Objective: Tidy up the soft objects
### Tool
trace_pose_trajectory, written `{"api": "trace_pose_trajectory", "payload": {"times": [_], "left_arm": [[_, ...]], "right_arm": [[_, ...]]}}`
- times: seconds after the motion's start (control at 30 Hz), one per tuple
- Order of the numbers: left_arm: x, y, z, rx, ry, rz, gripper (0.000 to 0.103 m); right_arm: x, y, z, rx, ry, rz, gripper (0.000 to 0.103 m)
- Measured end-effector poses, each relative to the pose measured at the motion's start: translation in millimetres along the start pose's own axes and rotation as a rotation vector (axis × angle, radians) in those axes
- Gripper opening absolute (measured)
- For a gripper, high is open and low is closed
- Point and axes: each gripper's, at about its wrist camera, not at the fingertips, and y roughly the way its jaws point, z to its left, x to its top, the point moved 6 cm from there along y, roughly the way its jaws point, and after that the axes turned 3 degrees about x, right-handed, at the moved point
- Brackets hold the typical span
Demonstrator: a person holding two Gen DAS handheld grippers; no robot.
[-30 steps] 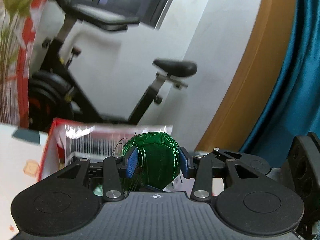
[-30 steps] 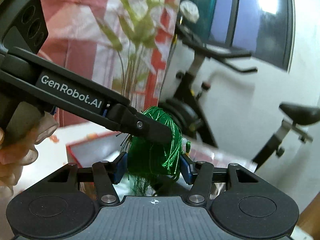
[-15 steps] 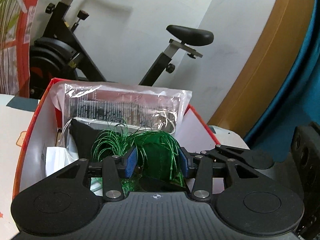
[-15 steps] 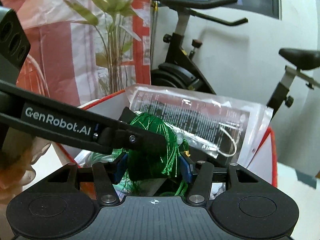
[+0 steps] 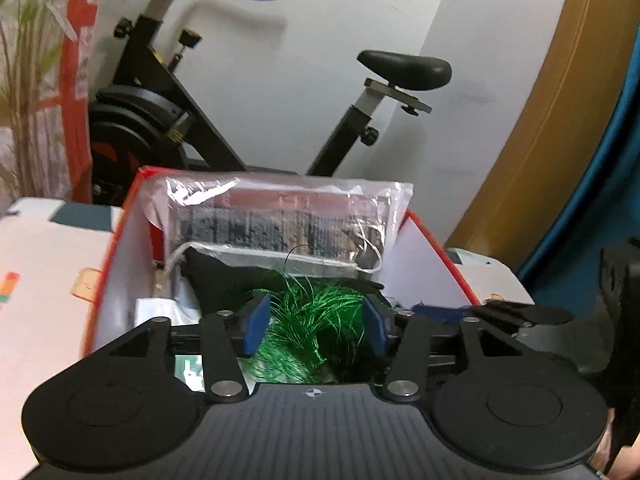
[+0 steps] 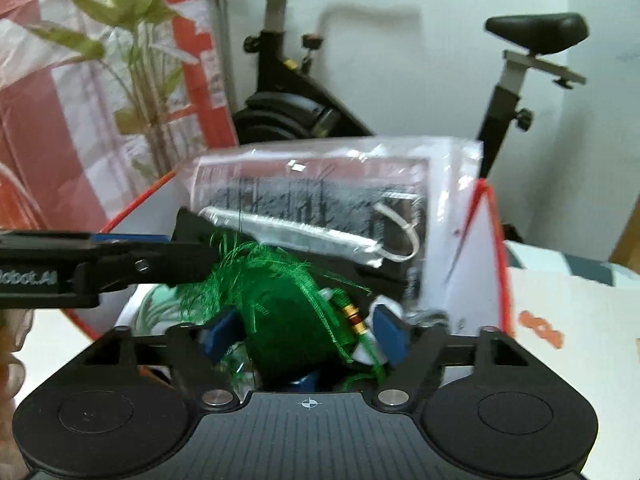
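Left wrist view: the left hand-held gripper [image 5: 314, 326] has just been opening – its blue pads stand apart, the green tassel bundle [image 5: 312, 332] loose between them, low inside the red box [image 5: 116, 240] beside a clear plastic packet [image 5: 280, 216].

Right wrist view: the right hand-held gripper [image 6: 306, 334] has likewise been opening – jaws wide, the bundle [image 6: 288, 320] between them, whether touching I cannot tell; the left gripper [image 6: 120, 268] reaches in from the left.

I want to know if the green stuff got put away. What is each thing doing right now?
Green tassel: in the box, loose between both tools.
Left tool: open, just widened.
Right tool: open, just widened.
Red box: open, nearly full.
Plastic bag: upright at the back.
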Motion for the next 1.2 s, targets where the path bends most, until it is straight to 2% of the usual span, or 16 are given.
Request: {"api": "trace_pose_trajectory", "payload": {"times": [0.03,0.13,0.17,0.2,0.27,0.47,0.57,0.67,0.8,0.93,1.03,1.2], "left_arm": [[2.2,-5.7,-0.2,0.013,0.004,-0.008,0.060],[10.4,-26.2,-0.5,0.059,0.013,-0.046,0.077],[13.5,-34.1,-0.4,0.074,0.016,-0.062,0.087],[17.4,-42.3,0.1,0.087,0.018,-0.078,0.097],[24.7,-62.1,0.3,0.108,0.021,-0.122,0.102],[40.2,-115.7,-4.4,0.192,0.039,-0.182,0.103],[42.9,-145.0,-10.5,0.184,0.072,-0.232,0.103],[43.6,-172.4,-14.9,0.181,0.062,-0.260,0.103],[47.0,-207.2,-21.5,0.280,0.059,-0.278,0.103],[48.5,-246.0,-32.3,0.276,0.075,-0.340,0.103],[46.0,-270.1,-42.0,0.267,0.096,-0.356,0.103],[31.5,-312.3,-60.1,0.358,0.142,-0.394,0.103]], "right_arm": [[1.3,-3.8,-1.5,-0.007,0.005,-0.012,0.082],[8.8,-19.3,-5.3,-0.037,0.026,-0.048,0.096],[11.5,-25.2,-6.0,-0.040,0.033,-0.059,0.101],[14.6,-31.1,-6.8,-0.043,0.038,-0.071,0.102],[21.9,-47.4,-6.4,-0.051,0.044,-0.108,0.103],[43.5,-96.0,0.5,-0.079,0.049,-0.191,0.103],[50.6,-121.5,8.7,-0.108,0.057,-0.237,0.103],[54.7,-148.9,18.3,-0.150,0.090,-0.264,0.103],[56.7,-188.9,38.2,-0.109,0.074,-0.316,0.103],[57.2,-228.2,57.7,-0.121,0.053,-0.367,0.103],[55.2,-252.8,70.3,-0.108,0.055,-0.375,0.103],[44.0,-296.0,91.2,-0.149,0.049,-0.391,0.103]]}}
